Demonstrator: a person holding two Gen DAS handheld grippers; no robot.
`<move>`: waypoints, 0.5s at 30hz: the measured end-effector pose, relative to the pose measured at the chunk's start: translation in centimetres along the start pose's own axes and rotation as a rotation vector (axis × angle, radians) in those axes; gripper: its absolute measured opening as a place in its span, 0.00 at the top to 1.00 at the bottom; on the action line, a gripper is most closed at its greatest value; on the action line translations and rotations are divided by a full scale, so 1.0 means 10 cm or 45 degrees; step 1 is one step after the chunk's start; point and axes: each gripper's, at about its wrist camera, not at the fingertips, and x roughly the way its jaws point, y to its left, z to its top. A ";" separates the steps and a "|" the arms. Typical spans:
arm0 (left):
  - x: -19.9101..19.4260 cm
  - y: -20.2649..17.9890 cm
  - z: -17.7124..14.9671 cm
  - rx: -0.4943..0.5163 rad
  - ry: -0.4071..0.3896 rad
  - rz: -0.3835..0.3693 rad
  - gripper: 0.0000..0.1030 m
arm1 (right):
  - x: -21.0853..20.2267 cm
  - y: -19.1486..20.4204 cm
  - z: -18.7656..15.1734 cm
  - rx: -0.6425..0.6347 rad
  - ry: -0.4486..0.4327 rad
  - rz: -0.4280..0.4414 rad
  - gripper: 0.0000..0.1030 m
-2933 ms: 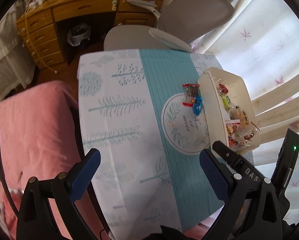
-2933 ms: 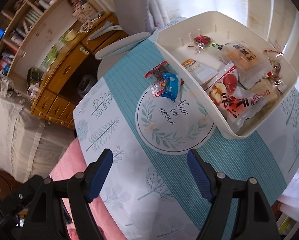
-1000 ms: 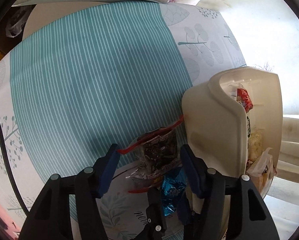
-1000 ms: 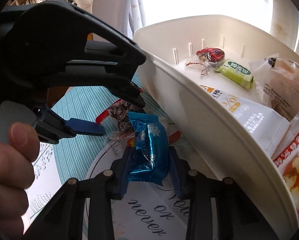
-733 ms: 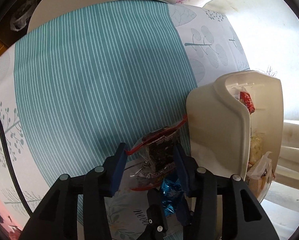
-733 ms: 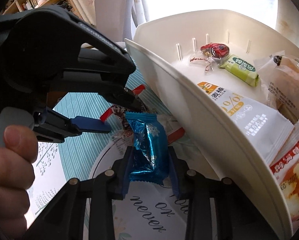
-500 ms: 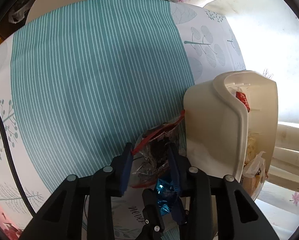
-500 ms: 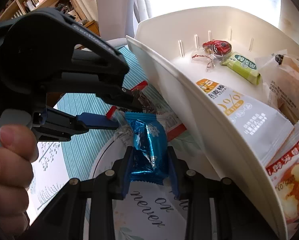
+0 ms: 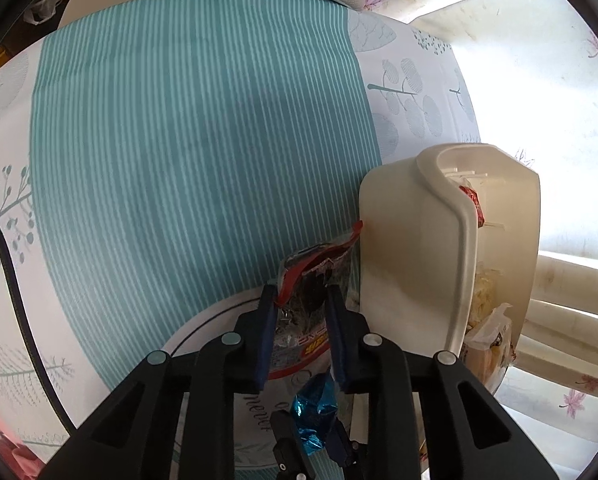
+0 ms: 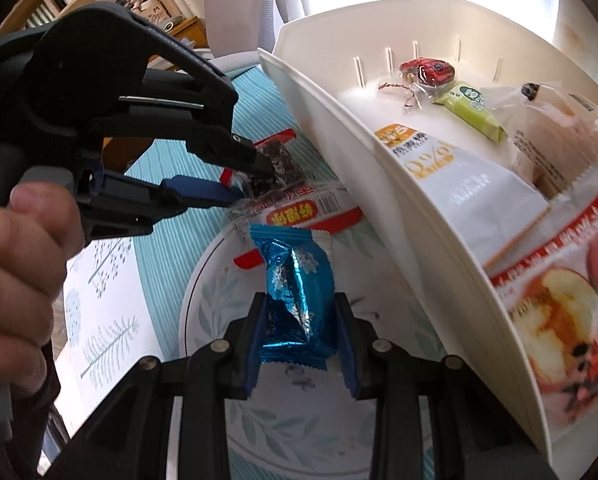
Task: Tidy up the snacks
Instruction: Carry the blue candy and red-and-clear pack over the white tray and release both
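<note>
Snacks fill our grips: our left gripper [image 9: 302, 305], jaws just closing, pinches the red-edged clear packet [image 9: 313, 280]; our right gripper [image 10: 301, 322] clamps the blue foil candy [image 10: 297, 280] beside the white bin [image 10: 399, 168].

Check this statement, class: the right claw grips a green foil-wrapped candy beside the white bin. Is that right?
Not quite. The right wrist view shows the right claw gripping a blue foil-wrapped candy, not green, beside the white bin. The green packet lies inside the bin.
</note>
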 end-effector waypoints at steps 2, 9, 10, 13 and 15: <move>-0.02 -0.01 -0.03 -0.008 -0.004 0.005 0.79 | -0.03 -0.02 -0.01 -0.016 0.010 -0.005 0.69; -0.27 0.17 -0.23 -0.064 -0.038 0.023 0.79 | -0.18 -0.09 -0.18 -0.067 0.074 -0.015 0.69; -0.32 0.20 -0.28 -0.073 -0.045 0.024 0.79 | -0.21 -0.10 -0.22 -0.077 0.085 -0.015 0.69; -0.47 0.30 -0.44 -0.091 -0.069 0.033 0.79 | -0.25 -0.03 -0.30 -0.106 0.104 -0.018 0.69; -0.57 0.37 -0.56 -0.106 -0.085 0.040 0.79 | -0.32 -0.02 -0.34 -0.124 0.106 -0.018 0.69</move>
